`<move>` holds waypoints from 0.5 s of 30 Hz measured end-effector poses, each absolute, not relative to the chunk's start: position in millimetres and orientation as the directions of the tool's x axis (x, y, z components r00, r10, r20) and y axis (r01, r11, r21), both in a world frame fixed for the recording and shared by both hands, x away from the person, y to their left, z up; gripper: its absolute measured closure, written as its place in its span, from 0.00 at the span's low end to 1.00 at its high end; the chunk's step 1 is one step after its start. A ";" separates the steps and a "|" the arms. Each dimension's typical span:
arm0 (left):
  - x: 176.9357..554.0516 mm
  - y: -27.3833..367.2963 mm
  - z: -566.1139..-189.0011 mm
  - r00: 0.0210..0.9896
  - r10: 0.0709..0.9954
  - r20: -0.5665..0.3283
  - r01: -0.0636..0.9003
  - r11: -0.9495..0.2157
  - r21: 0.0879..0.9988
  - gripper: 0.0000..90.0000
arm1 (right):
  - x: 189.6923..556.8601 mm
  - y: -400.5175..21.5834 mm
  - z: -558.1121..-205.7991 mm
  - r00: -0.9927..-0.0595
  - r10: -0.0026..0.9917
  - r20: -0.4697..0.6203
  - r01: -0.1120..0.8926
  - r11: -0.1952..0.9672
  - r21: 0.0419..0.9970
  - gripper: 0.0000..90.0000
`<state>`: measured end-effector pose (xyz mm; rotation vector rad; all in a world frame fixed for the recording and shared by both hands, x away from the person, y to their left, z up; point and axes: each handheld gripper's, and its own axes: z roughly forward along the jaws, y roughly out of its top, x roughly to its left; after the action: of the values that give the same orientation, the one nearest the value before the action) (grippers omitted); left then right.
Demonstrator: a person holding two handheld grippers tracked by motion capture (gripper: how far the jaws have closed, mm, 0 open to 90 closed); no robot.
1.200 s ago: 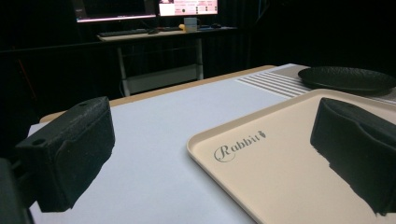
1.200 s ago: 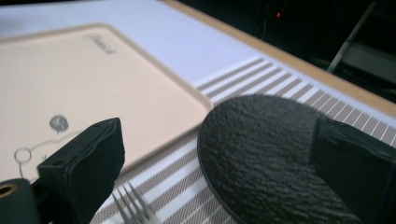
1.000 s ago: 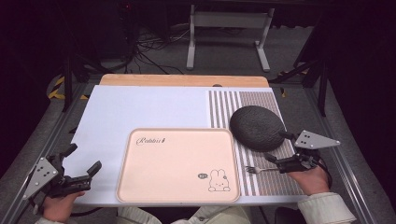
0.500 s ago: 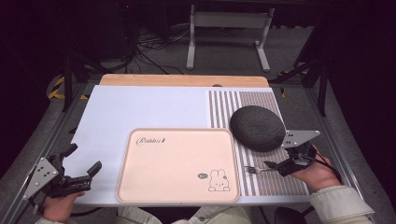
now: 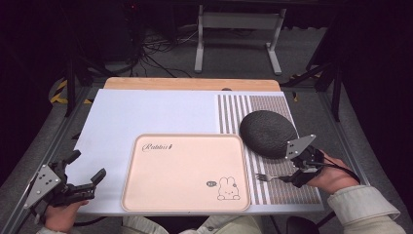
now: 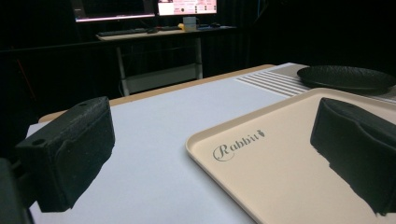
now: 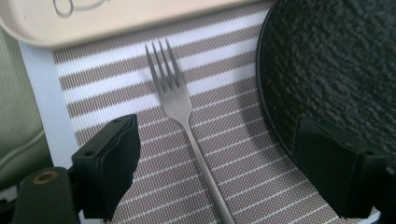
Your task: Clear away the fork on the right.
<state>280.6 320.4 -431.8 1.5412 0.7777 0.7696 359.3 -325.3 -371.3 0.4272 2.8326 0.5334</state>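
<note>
A metal fork (image 7: pixel 180 100) lies on the striped placemat (image 5: pixel 287 192), tines toward the pink tray (image 5: pixel 185 170); from above the fork (image 5: pixel 268 177) sits right of the tray's lower corner. My right gripper (image 7: pixel 222 149) straddles its handle, and the pads stand clear of it on both sides. The jaws have just been closing, with the handle between them. In the high view the right gripper (image 5: pixel 291 178) is low over the placemat near a black plate (image 5: pixel 268 132). My left gripper (image 5: pixel 86 165) rests open and empty at the table's near left corner, and the left gripper (image 6: pixel 205 154) faces the tray (image 6: pixel 280 172).
The black plate (image 7: pixel 336 60) lies close beside the right jaw. A white mat (image 5: pixel 146 114) covers the table, with a wooden strip (image 5: pixel 190 84) along the far edge. A metal stand (image 5: pixel 238 34) and cables are on the floor beyond.
My right gripper has edged a little left, down over the fork's handle. The fork, tray, plate and left gripper have stayed put.
</note>
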 end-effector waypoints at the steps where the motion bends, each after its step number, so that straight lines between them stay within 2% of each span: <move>1: 280.6 320.6 -431.7 0.561 0.827 0.046 0.056 -0.093 0.994 0.01 | 360.2 -324.2 -374.3 -0.938 0.305 -0.163 0.235 0.908 0.346 0.19; 5: 280.6 320.5 -431.8 0.560 0.827 0.046 0.055 -0.092 0.994 0.01 | 361.8 -323.4 -377.5 -0.947 0.284 -0.152 0.227 0.923 0.310 0.21; 9: 280.5 320.5 -431.8 0.561 0.827 0.045 0.057 -0.093 0.994 0.01 | 363.1 -323.9 -377.9 -0.954 0.261 -0.150 0.204 0.928 0.313 0.24; 15: 280.5 320.6 -431.8 0.560 0.827 0.044 0.055 -0.090 0.994 0.01 | 361.6 -327.7 -384.6 -0.966 0.213 -0.150 0.158 0.937 0.311 0.44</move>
<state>280.5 320.6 -431.8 1.5404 0.7783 0.7685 361.6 -327.7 -384.6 0.2810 2.9119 0.4453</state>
